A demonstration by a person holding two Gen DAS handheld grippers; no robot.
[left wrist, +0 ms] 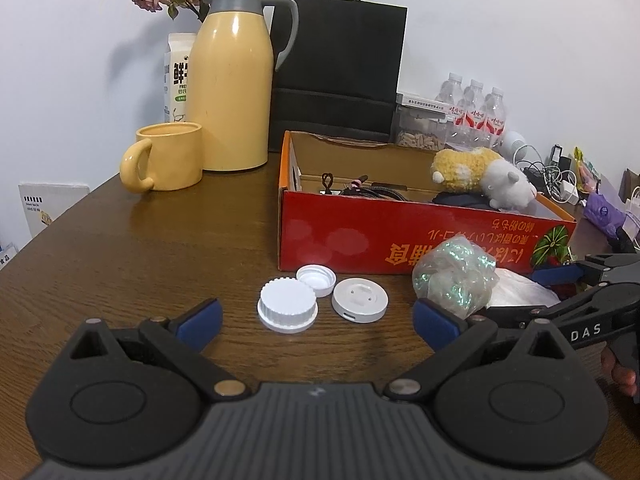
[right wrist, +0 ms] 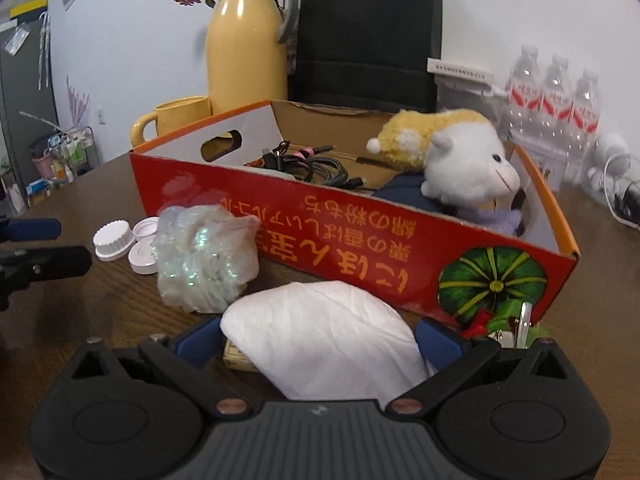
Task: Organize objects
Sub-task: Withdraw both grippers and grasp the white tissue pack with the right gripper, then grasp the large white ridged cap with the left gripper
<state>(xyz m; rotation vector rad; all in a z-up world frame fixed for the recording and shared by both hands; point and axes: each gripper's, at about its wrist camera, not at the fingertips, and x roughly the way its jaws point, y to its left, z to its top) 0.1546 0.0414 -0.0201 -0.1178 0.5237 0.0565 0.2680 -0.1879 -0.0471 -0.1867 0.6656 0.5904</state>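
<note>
My left gripper [left wrist: 318, 322] is open and low over the wooden table [left wrist: 140, 248]. Just ahead of its fingers lie a white ribbed cap [left wrist: 287, 308], a smaller white cap [left wrist: 316, 279] and a round white disc [left wrist: 359, 299]. A crumpled iridescent plastic wad [left wrist: 456, 280] [right wrist: 204, 260] sits to their right. My right gripper [right wrist: 320, 340] is open, with a white soft bundle [right wrist: 324, 336] lying between its blue pads. Behind everything stands a red cardboard box [left wrist: 400, 232] [right wrist: 320, 240] holding a plush toy [right wrist: 452, 160] and dark cables [right wrist: 316, 166].
A yellow thermos [left wrist: 230, 80], a yellow mug [left wrist: 168, 158], a milk carton [left wrist: 176, 76] and a black paper bag [left wrist: 340, 72] stand behind the box. Water bottles [right wrist: 556, 100] and loose chargers [left wrist: 556, 176] are at the right. A small green and red clip [right wrist: 508, 320] lies by the box corner.
</note>
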